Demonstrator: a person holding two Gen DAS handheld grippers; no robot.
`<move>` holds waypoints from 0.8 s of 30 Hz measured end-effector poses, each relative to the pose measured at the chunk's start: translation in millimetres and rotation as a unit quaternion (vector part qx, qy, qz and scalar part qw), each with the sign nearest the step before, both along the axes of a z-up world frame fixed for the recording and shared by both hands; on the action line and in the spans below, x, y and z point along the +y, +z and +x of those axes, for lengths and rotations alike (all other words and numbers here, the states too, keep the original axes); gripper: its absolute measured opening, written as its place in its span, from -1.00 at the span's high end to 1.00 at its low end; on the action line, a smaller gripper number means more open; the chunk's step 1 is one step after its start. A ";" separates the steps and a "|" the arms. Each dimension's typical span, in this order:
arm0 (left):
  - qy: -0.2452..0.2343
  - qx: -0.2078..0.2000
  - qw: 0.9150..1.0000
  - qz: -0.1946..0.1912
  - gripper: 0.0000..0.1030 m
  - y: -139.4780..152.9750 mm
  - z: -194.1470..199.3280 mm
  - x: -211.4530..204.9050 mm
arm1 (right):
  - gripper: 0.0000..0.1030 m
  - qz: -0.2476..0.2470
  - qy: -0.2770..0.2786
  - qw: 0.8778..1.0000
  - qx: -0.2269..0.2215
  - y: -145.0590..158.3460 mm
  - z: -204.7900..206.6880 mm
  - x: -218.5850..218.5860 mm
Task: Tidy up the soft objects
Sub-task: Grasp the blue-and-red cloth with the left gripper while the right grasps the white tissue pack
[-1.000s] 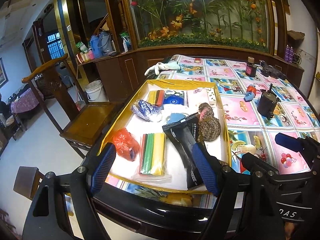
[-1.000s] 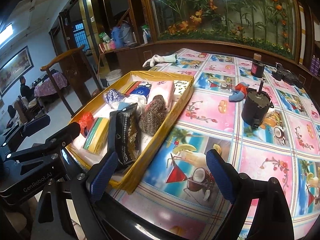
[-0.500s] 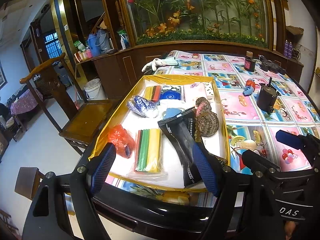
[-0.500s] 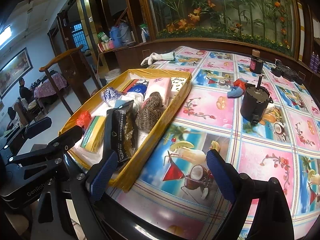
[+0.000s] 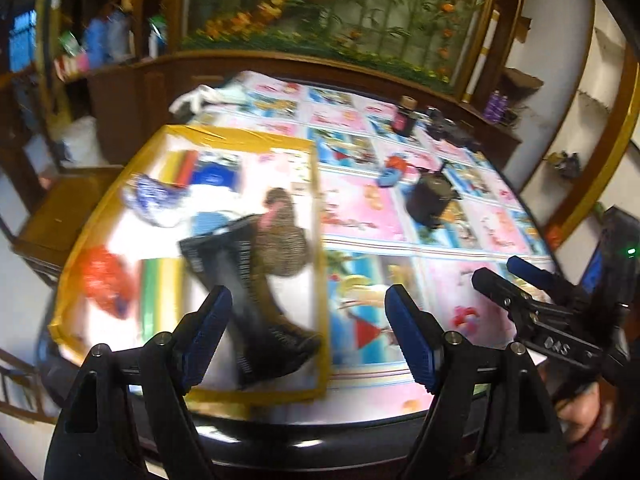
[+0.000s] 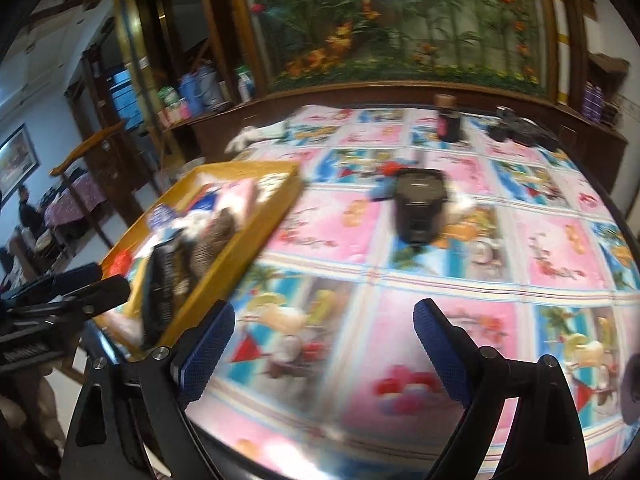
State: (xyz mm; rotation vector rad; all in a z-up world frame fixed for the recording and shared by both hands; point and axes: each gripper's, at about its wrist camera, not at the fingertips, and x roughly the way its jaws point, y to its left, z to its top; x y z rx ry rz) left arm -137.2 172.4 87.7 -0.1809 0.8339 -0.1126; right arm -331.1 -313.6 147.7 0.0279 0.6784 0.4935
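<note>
A shallow yellow-rimmed box (image 5: 320, 216) (image 6: 256, 232) sits on the left of the table, blurred by motion. Inside lie a black packet (image 5: 236, 276) (image 6: 160, 280), a brown woven ball (image 5: 286, 248) (image 6: 212, 240), a red bag (image 5: 102, 280), striped cloths (image 5: 160, 292), a blue-white bag (image 5: 152, 196) and a pink pack (image 5: 272, 172). My left gripper (image 5: 308, 340) hangs open over the box's near right corner, holding nothing. My right gripper (image 6: 324, 352) is open above the bare patterned tablecloth (image 6: 440, 264), right of the box. Each gripper shows at the edge of the other's view.
A black cylindrical grinder (image 5: 432, 200) (image 6: 418, 208) stands mid-table beside a red-blue item (image 5: 394, 170). A dark bottle (image 6: 448, 120), black gadgets (image 6: 520, 132) and a white glove (image 6: 256, 134) lie at the far edge. A wooden chair (image 5: 56, 208) stands left of the table.
Both views have swung right with motion blur. The left gripper now faces the box's right edge, and the right gripper has moved further over the tablecloth. Nothing was picked up.
</note>
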 end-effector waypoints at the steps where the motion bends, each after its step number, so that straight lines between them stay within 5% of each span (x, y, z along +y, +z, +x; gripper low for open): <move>1: -0.012 0.005 1.000 -0.013 -0.53 0.0 8.9 -3.9 | -0.79 0.001 -0.016 1.000 0.004 -0.8 6.6 -13.8; 6: -0.050 0.014 0.997 -0.050 -0.53 3.0 53.9 -28.8 | -0.79 0.013 -0.093 0.995 0.033 -0.4 44.4 -71.7; 15: -0.067 0.058 0.990 -0.108 -0.53 0.2 168.1 -52.4 | -0.79 0.055 -0.142 0.986 0.064 2.6 96.6 -120.4; 24: -0.074 0.141 0.980 -0.122 -0.52 -52.1 277.5 -87.3 | -0.78 0.072 -0.107 0.980 0.149 -16.8 207.7 -108.3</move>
